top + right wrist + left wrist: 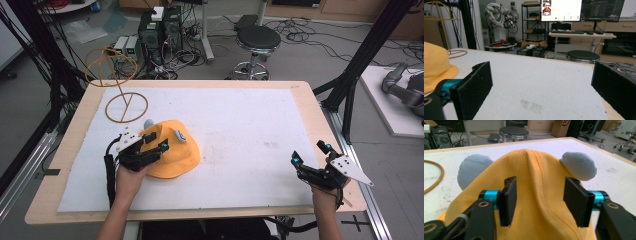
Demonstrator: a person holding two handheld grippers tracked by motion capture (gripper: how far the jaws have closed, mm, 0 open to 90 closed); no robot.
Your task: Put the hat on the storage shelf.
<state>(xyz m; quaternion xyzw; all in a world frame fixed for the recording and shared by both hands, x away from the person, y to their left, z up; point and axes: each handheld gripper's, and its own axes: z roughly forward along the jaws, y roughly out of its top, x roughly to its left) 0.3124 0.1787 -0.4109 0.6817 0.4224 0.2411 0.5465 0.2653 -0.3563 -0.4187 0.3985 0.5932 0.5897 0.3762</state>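
A yellow hat (175, 150) with two grey-blue ears (579, 165) lies on the white mat (250, 130), left of centre. My left gripper (156, 141) rests over the hat's near side, open. In the left gripper view its jaws (540, 200) straddle a raised fold of the yellow crown (536, 170) without closing on it. My right gripper (310, 153) hovers near the table's front right corner, open and holding nothing. In the right gripper view its jaws (541, 87) frame bare mat, with the hat (434, 62) far off at the left.
A golden wire stand (121, 90) with a ring base stands at the mat's back left corner, behind the hat. The wooden table edge (70, 135) borders the mat. A black stool (257, 37) and cabled equipment sit on the floor beyond the table.
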